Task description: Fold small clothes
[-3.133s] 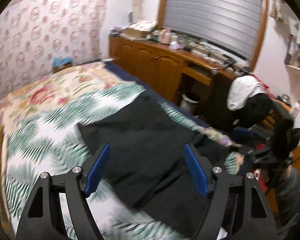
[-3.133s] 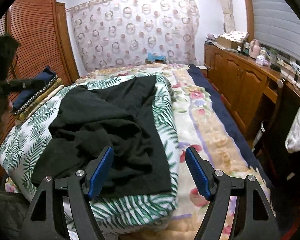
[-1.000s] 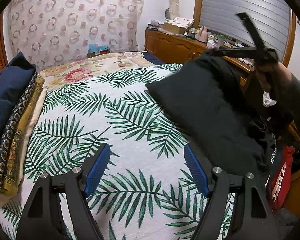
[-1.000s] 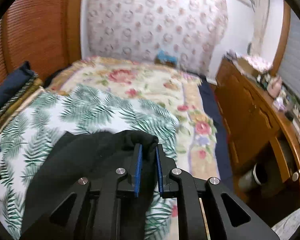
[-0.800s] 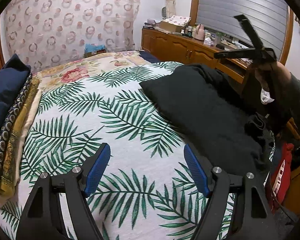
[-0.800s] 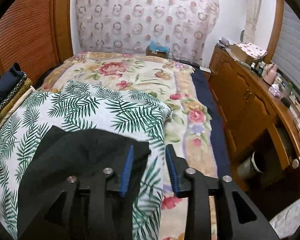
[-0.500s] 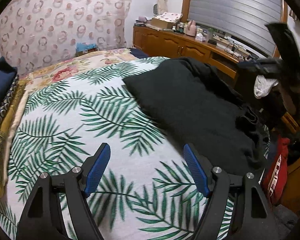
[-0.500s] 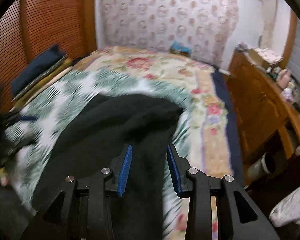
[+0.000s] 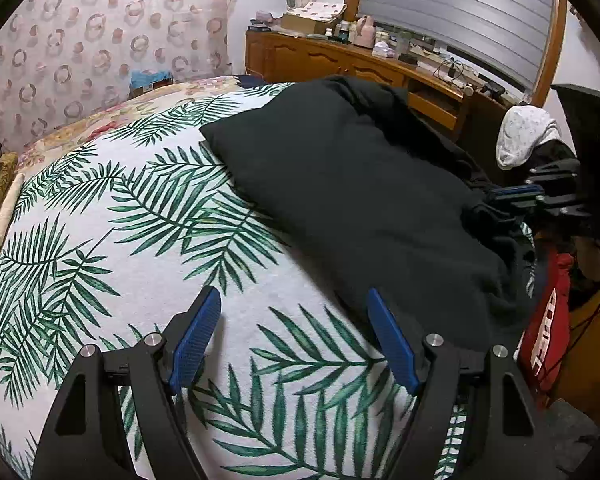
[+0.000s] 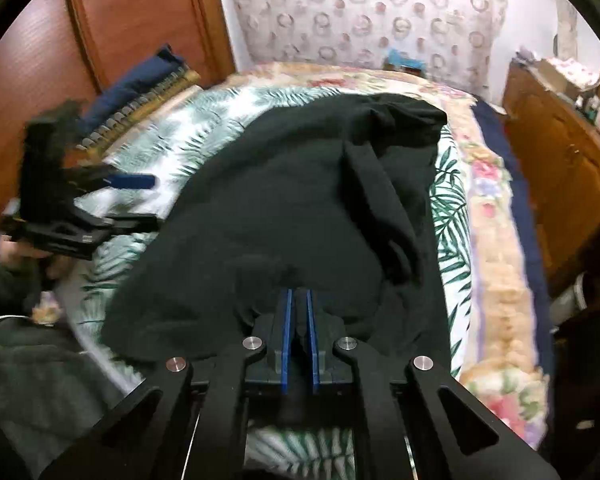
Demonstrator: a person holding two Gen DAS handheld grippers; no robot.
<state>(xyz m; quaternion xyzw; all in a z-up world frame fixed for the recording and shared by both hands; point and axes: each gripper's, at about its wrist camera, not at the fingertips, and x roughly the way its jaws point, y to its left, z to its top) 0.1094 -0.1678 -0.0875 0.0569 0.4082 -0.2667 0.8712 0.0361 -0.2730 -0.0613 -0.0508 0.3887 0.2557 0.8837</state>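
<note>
A palm-leaf bedspread (image 9: 100, 208) covers the bed beside a wooden dresser (image 9: 324, 60).

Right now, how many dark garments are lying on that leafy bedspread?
1: a black garment sprawls along the leaf-print bedspread beside the wooden cabinets, its near edge pinched in the right gripper. Its bunched folds could hide another.

Black garment (image 9: 352, 184), soft and rumpled, spread across the right side of my palm-print bedspread (image 9: 132, 216), far corner folded over in a thick ridge, near edge bunched and pinched in my right gripper (image 10: 298, 300)
</note>
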